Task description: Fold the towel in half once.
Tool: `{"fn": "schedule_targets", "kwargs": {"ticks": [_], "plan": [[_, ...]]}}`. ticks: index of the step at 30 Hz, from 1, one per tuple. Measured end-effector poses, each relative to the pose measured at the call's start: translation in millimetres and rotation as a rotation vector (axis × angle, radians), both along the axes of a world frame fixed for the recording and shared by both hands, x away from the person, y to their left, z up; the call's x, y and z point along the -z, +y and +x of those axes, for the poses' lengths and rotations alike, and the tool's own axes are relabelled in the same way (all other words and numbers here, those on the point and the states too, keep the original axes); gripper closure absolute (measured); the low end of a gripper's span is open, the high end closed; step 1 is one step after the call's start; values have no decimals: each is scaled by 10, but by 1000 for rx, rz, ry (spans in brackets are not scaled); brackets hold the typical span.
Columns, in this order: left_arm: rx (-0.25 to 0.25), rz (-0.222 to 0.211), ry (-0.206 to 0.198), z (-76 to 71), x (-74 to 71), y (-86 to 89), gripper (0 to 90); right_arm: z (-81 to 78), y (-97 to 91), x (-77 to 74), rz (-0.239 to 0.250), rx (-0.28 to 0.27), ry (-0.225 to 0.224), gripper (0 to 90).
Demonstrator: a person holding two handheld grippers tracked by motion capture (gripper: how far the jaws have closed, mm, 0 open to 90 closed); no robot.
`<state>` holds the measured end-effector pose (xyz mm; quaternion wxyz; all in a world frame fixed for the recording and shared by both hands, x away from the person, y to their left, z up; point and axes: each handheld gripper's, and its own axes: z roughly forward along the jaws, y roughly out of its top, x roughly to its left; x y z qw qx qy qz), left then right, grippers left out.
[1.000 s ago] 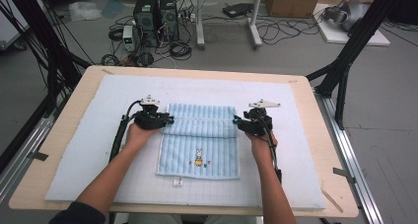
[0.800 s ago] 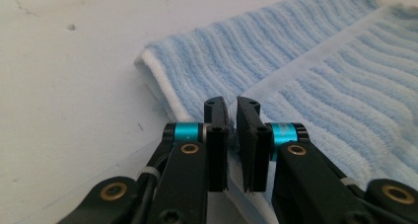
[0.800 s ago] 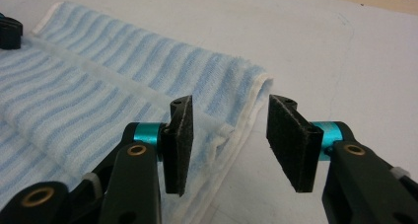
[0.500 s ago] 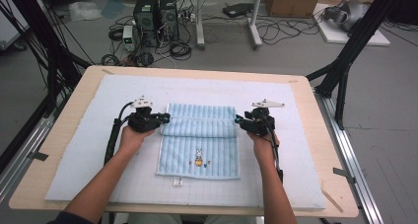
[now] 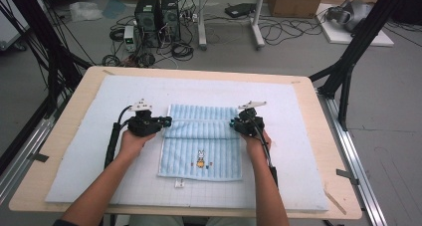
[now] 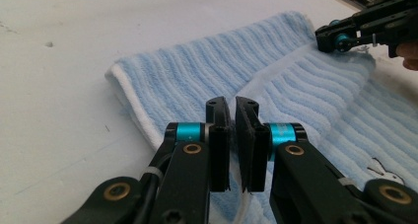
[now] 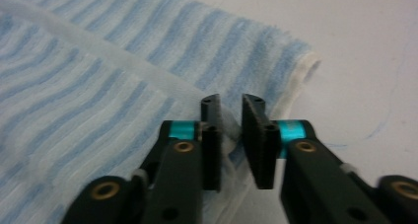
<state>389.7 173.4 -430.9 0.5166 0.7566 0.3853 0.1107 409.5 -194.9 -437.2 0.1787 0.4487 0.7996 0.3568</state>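
High view showed two forearms reaching in from the near edge of the counter (image 5: 318,136), over a white mat (image 5: 89,161) that covered most of it. A blue striped towel (image 5: 201,154) lay at the mat's middle, a small rabbit (image 5: 200,158) stitched near its front and its far part folded back toward the person. The left gripper (image 5: 166,120) met the fold's left edge and the right gripper (image 5: 232,123) its right edge, level with each other. Left gripper view had the left gripper (image 6: 232,135) with fingers (image 6: 219,140) drawn close on the towel's (image 6: 296,91) white hem, the other gripper far off at the opposite edge. Right gripper view had the right gripper (image 7: 231,135) pinching towel (image 7: 98,86) edge between nearly closed fingers (image 7: 256,140). Beyond the counter, computers (image 5: 159,12) and cables (image 5: 288,29) sat on the floor.
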Motion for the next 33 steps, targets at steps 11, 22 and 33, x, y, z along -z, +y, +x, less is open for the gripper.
{"fn": "schedule_targets", "kwargs": {"ticks": [11, 22, 33], "plan": [[0, -58, -8, -320, 1, 116, 840, -418, -72, -170, 33, -36, -66, 816], [68, -64, -23, -749, 9, 124, 841, -1055, -205, -166, 99, -32, -132, 816], [98, -55, -38, -1062, 34, 131, 841, -1481, -258, -163, 113, -64, -161, 814]]}}
